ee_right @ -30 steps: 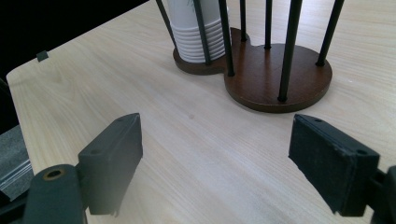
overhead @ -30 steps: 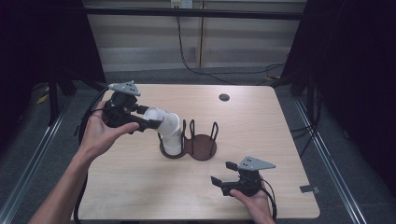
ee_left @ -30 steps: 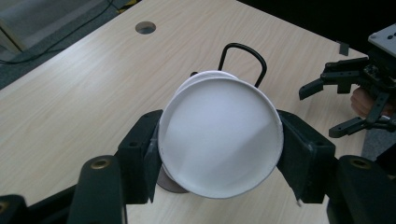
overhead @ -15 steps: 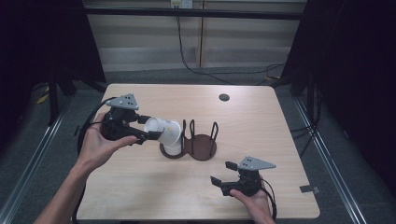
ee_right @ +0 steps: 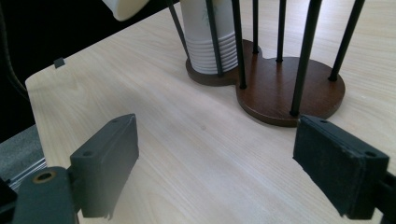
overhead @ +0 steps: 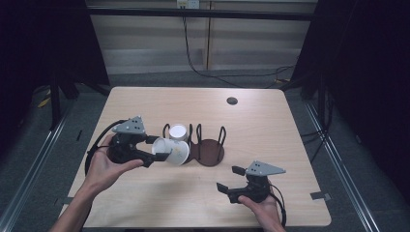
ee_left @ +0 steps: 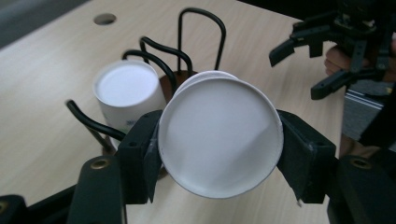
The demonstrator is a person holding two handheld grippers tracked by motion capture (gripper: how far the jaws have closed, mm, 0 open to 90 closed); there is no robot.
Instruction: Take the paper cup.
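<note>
Left gripper (overhead: 159, 155) pinches a white paper cup (overhead: 172, 151) by its sides, one jaw on each side, cup tipped over with its flat bottom facing back toward the gripper camera. Just beyond the held cup stands a stack of cups (overhead: 178, 132) upside down in the near ring of a wire cup holder (overhead: 209, 151) with a dark wooden base. Right gripper (overhead: 231, 180) rests low over the table (overhead: 270, 125), jaws spread wide with nothing between them, holder ahead of it.
</note>
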